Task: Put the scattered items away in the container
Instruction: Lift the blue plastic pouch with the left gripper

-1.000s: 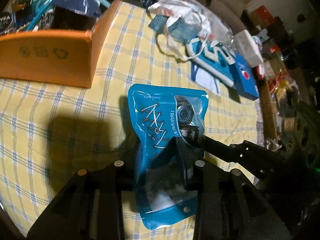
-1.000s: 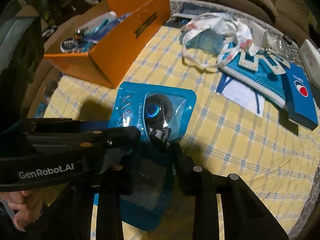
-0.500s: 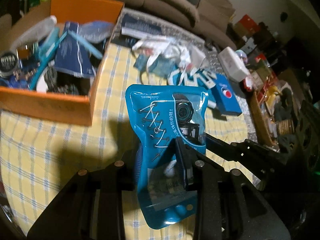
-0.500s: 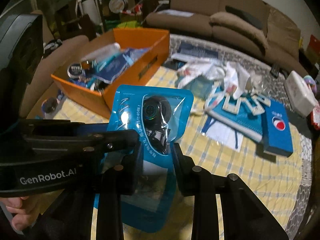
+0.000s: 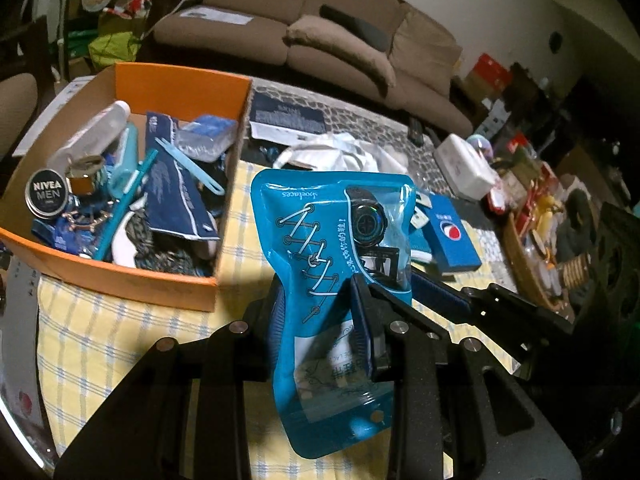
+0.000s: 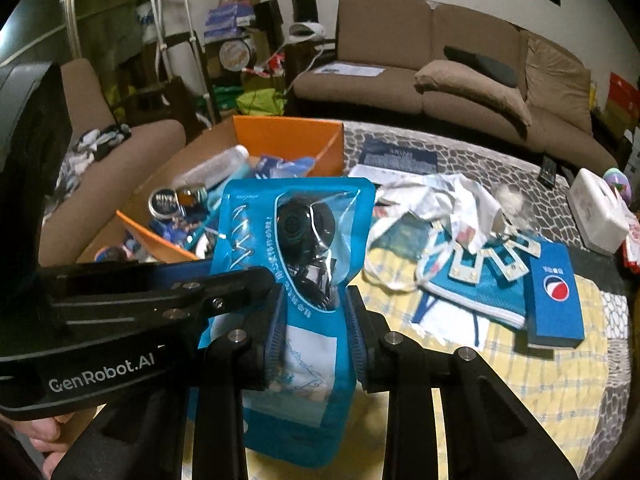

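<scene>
carrying the pouch over to the box

both the left gripper (image 5: pixel 320 332) and right gripper (image 6: pixel 316 336) have their fingers clamped on the blue shoelace pouch (image 5: pixel 340 264), held above the bench (image 5: pixel 120 336). keep it level, swing over the orange box (image 5: pixel 120 276), clear the near wall before letting go.

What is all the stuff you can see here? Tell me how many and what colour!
pouch: one, blue, held up off the table in both jaws
box: one, orange, left side of the table, full of items
Nivea tin: one, dark, inside the box
tablecloth: one, yellow checked, over the table
Pepsi box: one, blue, right side of the table
sofa: one, brown, behind the table
left gripper: one, black, shut on the pouch
right gripper: one, black, shut on the pouch
</scene>
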`<state>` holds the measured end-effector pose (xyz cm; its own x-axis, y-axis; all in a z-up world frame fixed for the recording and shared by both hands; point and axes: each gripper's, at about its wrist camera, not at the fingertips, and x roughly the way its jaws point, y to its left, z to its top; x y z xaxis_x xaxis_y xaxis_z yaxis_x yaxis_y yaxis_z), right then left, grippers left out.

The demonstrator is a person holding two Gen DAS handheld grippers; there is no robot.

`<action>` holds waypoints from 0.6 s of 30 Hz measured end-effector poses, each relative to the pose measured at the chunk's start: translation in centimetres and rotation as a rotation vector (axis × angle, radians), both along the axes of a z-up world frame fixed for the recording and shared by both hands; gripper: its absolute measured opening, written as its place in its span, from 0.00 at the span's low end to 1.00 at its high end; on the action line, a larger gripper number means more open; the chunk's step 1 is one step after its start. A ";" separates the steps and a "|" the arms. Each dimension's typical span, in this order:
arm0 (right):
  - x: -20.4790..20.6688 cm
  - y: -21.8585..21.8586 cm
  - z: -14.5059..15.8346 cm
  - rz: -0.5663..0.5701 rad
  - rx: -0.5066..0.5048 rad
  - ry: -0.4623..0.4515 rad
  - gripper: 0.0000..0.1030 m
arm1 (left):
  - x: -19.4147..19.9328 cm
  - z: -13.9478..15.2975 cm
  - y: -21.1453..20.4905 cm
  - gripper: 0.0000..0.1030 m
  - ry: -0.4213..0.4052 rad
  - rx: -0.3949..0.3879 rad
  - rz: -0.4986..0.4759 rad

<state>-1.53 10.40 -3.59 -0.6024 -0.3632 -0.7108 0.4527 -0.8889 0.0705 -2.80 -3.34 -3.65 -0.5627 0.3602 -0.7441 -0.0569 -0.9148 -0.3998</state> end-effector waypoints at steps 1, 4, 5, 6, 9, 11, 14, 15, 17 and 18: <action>-0.1 -0.2 0.1 0.003 -0.002 0.004 0.29 | -0.1 0.1 -0.3 0.28 0.000 0.003 0.005; -0.4 -1.0 0.6 0.012 -0.003 0.027 0.29 | -0.4 0.4 -1.3 0.28 0.002 0.009 0.019; -0.4 -1.3 0.8 0.016 -0.005 0.036 0.29 | -0.5 0.6 -1.7 0.28 0.007 0.010 0.025; -0.5 -1.6 0.9 0.018 -0.008 0.045 0.29 | -0.4 0.8 -2.0 0.28 0.012 0.009 0.029; -0.6 -2.6 1.3 0.020 -0.023 0.064 0.29 | -0.3 1.3 -2.9 0.28 0.027 -0.002 0.045; -0.9 -3.2 1.5 0.025 -0.026 0.071 0.29 | -0.4 1.5 -3.6 0.28 0.034 -0.005 0.059; -1.0 -4.1 1.8 0.034 -0.028 0.088 0.29 | -0.5 1.8 -4.5 0.28 0.041 0.002 0.075; -1.1 -4.4 1.9 0.038 -0.031 0.094 0.29 | -0.5 1.9 -4.7 0.28 0.044 0.001 0.078; -1.1 -4.7 2.2 0.043 -0.036 0.107 0.29 | -0.5 2.2 -5.2 0.28 0.059 -0.005 0.085; -1.1 -4.9 2.4 0.044 -0.038 0.116 0.29 | -0.5 2.4 -5.4 0.28 0.064 -0.009 0.085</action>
